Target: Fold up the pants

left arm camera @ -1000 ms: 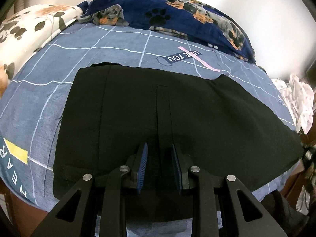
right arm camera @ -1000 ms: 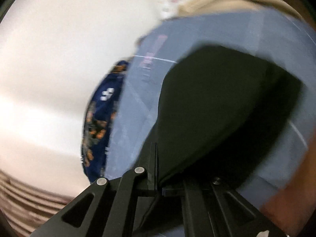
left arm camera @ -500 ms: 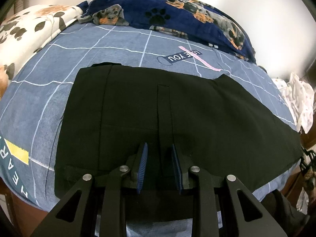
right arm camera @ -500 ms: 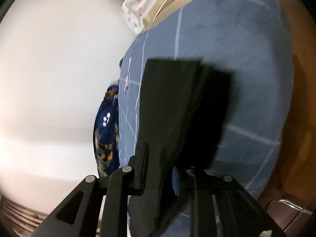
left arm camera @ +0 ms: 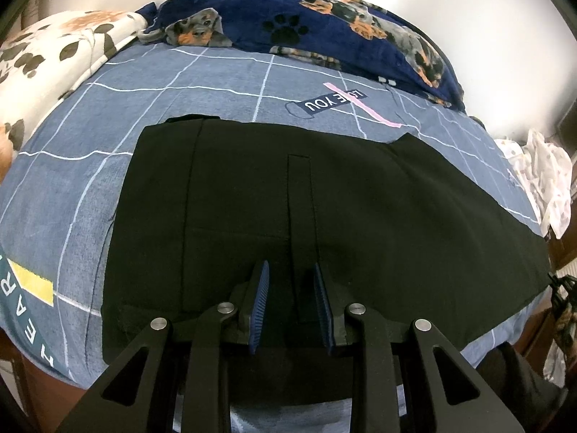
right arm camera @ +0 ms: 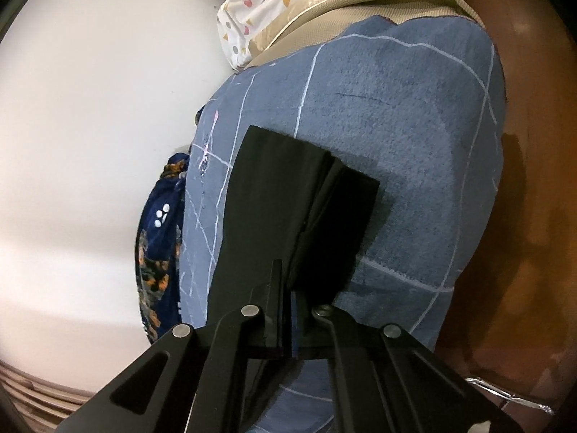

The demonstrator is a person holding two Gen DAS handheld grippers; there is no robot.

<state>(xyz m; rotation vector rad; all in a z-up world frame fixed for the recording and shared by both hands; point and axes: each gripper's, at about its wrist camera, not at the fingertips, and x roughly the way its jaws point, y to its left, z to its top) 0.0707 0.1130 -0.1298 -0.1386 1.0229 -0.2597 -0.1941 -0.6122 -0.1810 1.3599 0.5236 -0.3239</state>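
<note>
Right gripper: jaws pinched together on the leg hem of the black pants, likely to carry it over. Left gripper: narrowly parted at the waist, apparently anchoring; grip unclear. Pants lie flat mid blue bedsheet.

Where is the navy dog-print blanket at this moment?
In the left wrist view the navy dog-print blanket lies bunched along the far edge of the blue grid bedsheet, against the white wall, beyond the black pants and right of the floral pillow.
</note>
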